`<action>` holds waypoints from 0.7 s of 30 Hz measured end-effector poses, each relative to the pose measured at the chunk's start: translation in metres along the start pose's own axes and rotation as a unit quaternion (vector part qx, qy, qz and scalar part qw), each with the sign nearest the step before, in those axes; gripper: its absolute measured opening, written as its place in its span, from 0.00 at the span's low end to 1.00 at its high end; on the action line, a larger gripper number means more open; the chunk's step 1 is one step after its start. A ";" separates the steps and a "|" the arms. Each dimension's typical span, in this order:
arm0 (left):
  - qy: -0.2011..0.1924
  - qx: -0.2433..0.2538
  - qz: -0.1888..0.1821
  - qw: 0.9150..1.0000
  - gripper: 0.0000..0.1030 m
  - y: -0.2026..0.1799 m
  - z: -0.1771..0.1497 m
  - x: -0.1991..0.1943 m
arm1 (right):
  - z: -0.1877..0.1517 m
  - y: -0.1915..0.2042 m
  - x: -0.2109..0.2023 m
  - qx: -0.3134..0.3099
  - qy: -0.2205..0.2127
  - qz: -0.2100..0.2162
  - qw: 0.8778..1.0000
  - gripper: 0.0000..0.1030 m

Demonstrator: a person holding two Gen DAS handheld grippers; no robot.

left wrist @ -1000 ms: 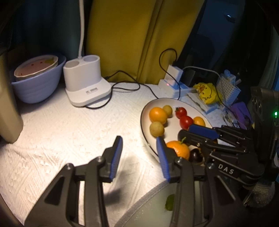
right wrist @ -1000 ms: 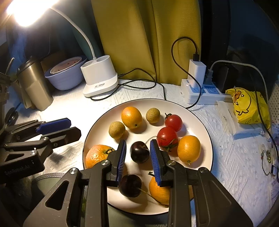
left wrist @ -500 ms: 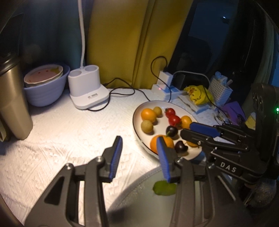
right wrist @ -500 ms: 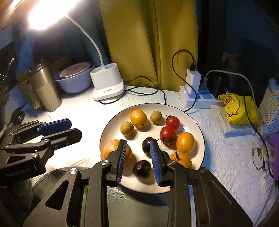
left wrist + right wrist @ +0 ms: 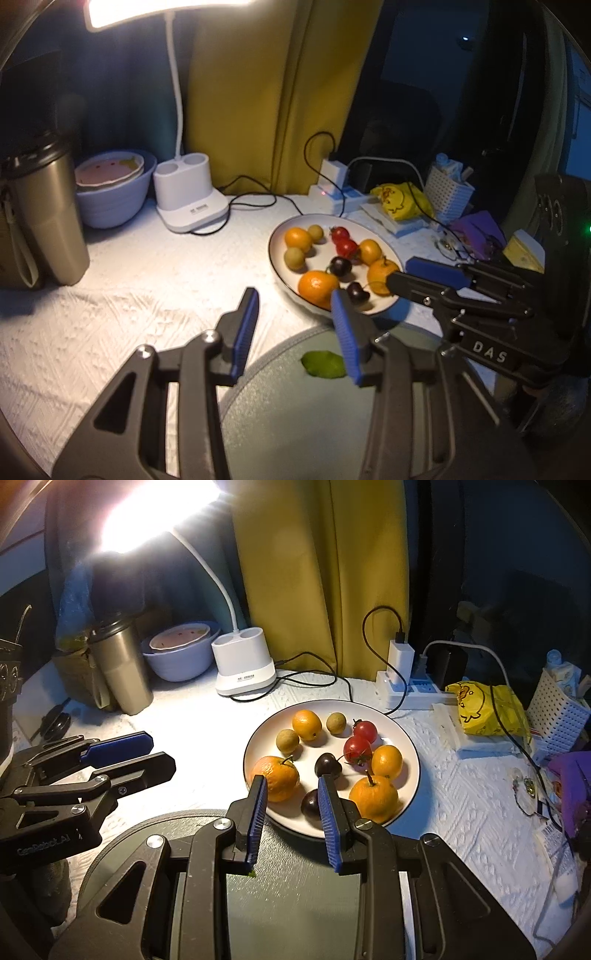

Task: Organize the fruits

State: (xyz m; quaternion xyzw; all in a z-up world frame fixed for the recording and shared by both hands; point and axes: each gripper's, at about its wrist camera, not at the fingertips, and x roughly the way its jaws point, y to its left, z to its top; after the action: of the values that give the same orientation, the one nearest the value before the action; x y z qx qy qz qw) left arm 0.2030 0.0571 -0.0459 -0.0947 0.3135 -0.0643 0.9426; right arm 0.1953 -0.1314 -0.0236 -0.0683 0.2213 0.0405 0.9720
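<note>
A white plate (image 5: 410,746) (image 5: 275,240) holds several fruits: oranges (image 5: 306,724), two red tomatoes (image 5: 356,749), two brown-green longans (image 5: 287,740), two dark cherries (image 5: 325,764). A grey-green round dish (image 5: 295,882) (image 5: 314,413) sits in front of the plate with a green leaf (image 5: 324,364) on it. My right gripper (image 5: 290,794) is open and empty, raised over the plate's near edge. My left gripper (image 5: 295,306) is open and empty, above the dish's left rim; it shows in the right wrist view (image 5: 125,753).
A white lamp base (image 5: 243,672) stands behind, with a purple bowl (image 5: 177,657) and a steel tumbler (image 5: 120,672) to its left. A power strip with chargers (image 5: 402,679), a yellow bag (image 5: 484,709) and a white basket (image 5: 557,709) lie at right. Cables cross the white cloth.
Both grippers have pulled back and up from the plate, so more of the table and the grey-green dish shows. Both stay open and empty; the fruits have not moved.
</note>
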 end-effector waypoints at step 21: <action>-0.051 0.025 0.016 0.998 0.62 -0.033 -0.005 -0.072 | -0.012 0.013 -0.085 0.003 -0.053 -0.014 0.998 0.30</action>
State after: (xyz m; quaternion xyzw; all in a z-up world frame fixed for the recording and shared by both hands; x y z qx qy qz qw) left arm 0.1403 0.0373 -0.0006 -0.0691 0.2650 -0.0519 0.9604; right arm 0.1126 -0.1243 0.0013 -0.0659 0.1688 0.0294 0.9830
